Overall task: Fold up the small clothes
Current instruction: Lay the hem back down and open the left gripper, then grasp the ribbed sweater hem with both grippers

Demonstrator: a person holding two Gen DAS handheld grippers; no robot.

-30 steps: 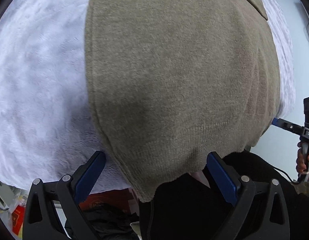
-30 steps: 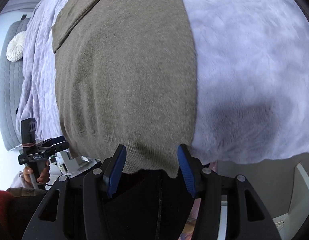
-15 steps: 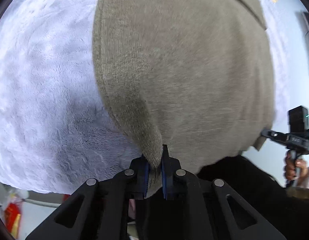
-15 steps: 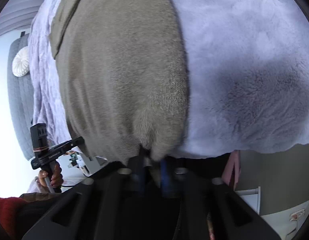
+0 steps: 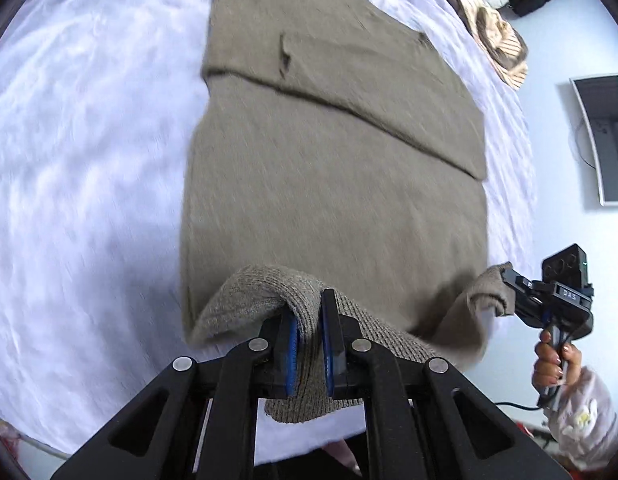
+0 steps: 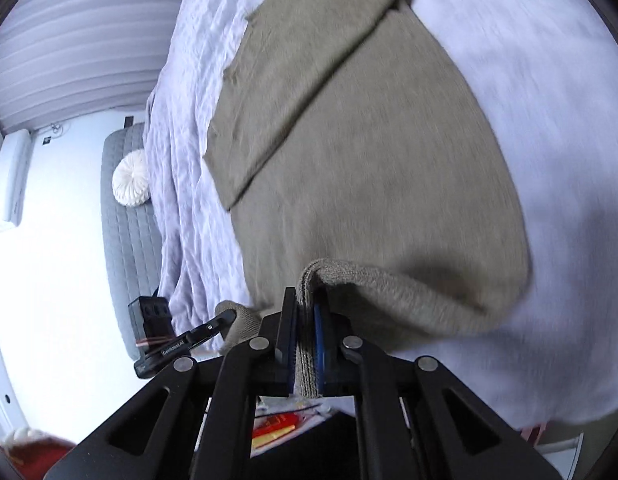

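An olive-brown knit sweater lies flat on a pale lilac blanket, with its sleeves folded across the far part. It also shows in the right wrist view. My left gripper is shut on the near left corner of the ribbed hem and holds it raised above the body. My right gripper is shut on the near right hem corner, also raised. Each gripper shows in the other's view: the right and the left.
A pile of brown and striped clothes lies at the far right of the bed. A grey quilted headboard with a round white cushion stands beyond the blanket. The bed's near edge is just under the grippers.
Both grippers went from open at the hem to shut on it. They have lifted the hem off the bed edge and carried it up and forward over the sweater.
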